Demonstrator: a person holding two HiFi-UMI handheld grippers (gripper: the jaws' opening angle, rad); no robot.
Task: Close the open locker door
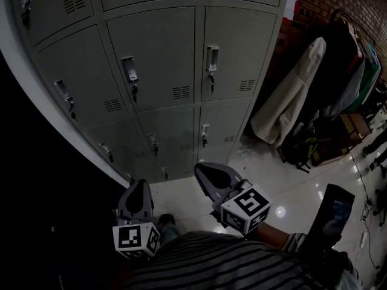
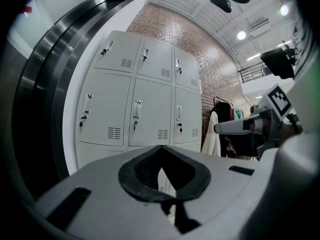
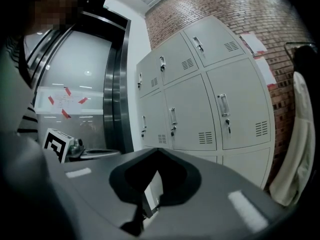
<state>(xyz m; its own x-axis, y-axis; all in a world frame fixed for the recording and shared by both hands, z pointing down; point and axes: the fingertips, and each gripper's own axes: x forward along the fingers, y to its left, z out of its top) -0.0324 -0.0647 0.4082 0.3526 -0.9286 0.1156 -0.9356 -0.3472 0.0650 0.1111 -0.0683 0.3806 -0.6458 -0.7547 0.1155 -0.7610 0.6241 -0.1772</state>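
Your left gripper (image 1: 139, 189) sits low in front of your striped shirt (image 1: 230, 261). Its fingers (image 2: 95, 189) are closed tip to tip, and only the dark hollow of the pads shows behind the meeting tips. Your right gripper (image 1: 205, 173) is just beside it, a little further forward. Its fingers (image 3: 240, 194) are pressed together the same way, clamped on nothing. Neither gripper touches anything.

Both point toward the grey lockers (image 1: 199, 71), which stand ahead of you against a brick wall (image 3: 225, 9), well apart from the grippers. Every door (image 1: 160, 56) in view lies flush with the frame, each with its handle and a key hanging below it. Through the hollow behind the right fingers a pale edge shows low down, but you cannot tell what it is.

Coats (image 1: 290, 95) hang to the right of the lockers, above a glossy floor (image 1: 284, 180).
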